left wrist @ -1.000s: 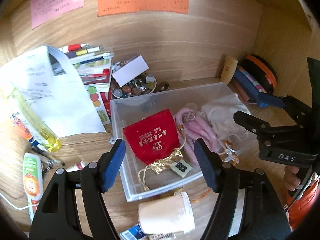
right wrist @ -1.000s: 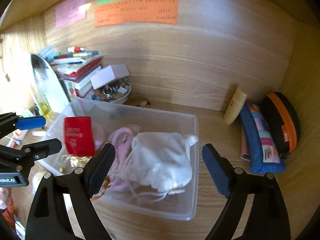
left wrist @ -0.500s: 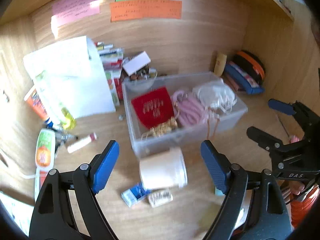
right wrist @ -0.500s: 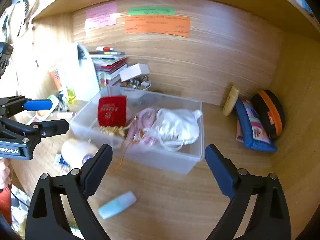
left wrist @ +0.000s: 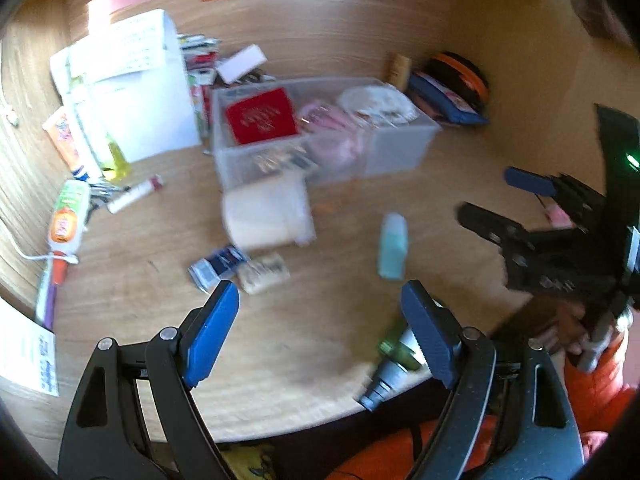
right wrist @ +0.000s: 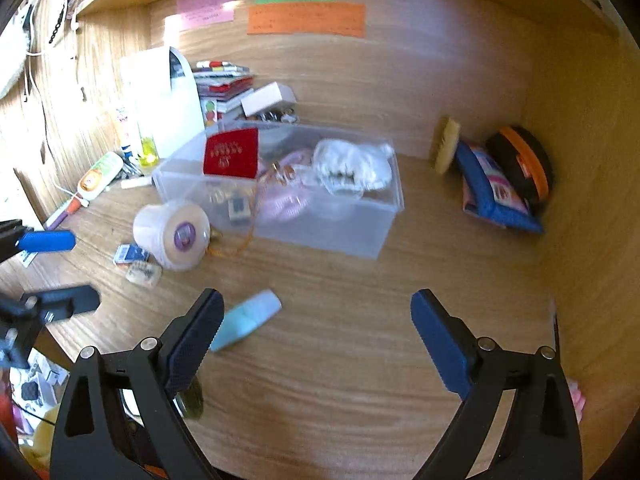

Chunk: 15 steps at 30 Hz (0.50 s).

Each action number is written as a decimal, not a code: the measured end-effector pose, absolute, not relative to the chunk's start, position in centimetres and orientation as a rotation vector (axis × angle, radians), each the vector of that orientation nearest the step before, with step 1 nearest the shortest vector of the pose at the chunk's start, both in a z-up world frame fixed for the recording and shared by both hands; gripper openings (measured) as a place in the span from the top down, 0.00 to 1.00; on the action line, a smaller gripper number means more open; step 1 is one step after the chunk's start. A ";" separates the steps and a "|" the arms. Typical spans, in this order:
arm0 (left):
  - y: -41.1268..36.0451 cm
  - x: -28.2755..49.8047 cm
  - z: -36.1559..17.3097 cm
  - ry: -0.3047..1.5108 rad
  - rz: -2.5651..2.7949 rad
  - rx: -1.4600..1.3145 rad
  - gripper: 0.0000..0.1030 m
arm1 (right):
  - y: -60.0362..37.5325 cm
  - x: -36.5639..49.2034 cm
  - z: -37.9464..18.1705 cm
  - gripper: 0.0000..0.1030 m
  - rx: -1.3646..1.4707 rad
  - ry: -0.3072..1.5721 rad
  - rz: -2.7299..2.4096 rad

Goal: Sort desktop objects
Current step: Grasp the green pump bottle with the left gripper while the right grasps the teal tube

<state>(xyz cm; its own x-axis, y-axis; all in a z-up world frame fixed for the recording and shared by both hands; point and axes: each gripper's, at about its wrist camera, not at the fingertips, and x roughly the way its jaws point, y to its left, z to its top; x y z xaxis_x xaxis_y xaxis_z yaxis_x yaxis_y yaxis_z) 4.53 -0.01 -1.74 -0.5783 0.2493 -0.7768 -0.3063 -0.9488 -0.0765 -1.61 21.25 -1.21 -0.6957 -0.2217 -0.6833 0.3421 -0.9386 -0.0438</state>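
Note:
A clear plastic bin [left wrist: 400,148] [right wrist: 332,228] stands mid-desk and holds a red pouch [left wrist: 260,116] [right wrist: 230,152], a pink cord [left wrist: 332,128] and a white cloth bag [left wrist: 376,104] [right wrist: 352,164]. In front of it lie a white round tub [left wrist: 268,216] [right wrist: 172,232] on its side, a light blue bottle [left wrist: 394,246] [right wrist: 248,320], a small blue box [left wrist: 216,266] and a beige eraser [left wrist: 264,272]. My left gripper [left wrist: 320,292] hangs open over bare desk near the front edge. My right gripper [right wrist: 318,300] is open too, with nothing between its fingers.
A white paper bag [right wrist: 160,92] and stacked books [right wrist: 224,84] stand at the back left. Tubes and pens [left wrist: 68,216] lie at the left. Pencil cases [right wrist: 488,188] and an orange-black round case [right wrist: 524,160] fill the back right corner. A green-capped tube [left wrist: 394,364] lies at the desk's front edge.
Both grippers have drawn back from the bin toward the desk's front edge, so more of the desk shows. The left jaws stand wider than a second ago.

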 end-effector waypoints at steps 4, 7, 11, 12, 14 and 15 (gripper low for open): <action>1.8 6.0 -2.4 0.124 2.478 -1.228 0.19 | 22.0 -1.6 -2.2 0.09 1.076 0.204 -2.616; 3.4 6.8 -3.2 0.180 2.431 -1.229 0.19 | 22.3 -1.6 -2.8 0.09 1.107 0.175 -2.600; 5.1 7.0 -4.9 0.238 2.380 -1.262 0.19 | 22.6 -1.8 -3.4 0.09 1.138 0.140 -2.577; 5.3 6.8 -5.3 0.245 2.376 -1.273 0.19 | 22.6 -1.9 -3.5 0.09 1.146 0.129 -2.568; 5.5 6.2 -6.2 0.243 2.371 -1.305 0.19 | 22.7 -2.1 -3.7 0.09 1.158 0.115 -2.556; 5.5 5.8 -6.6 0.235 2.369 -1.317 0.22 | 22.6 -2.2 -3.8 0.09 1.165 0.110 -2.550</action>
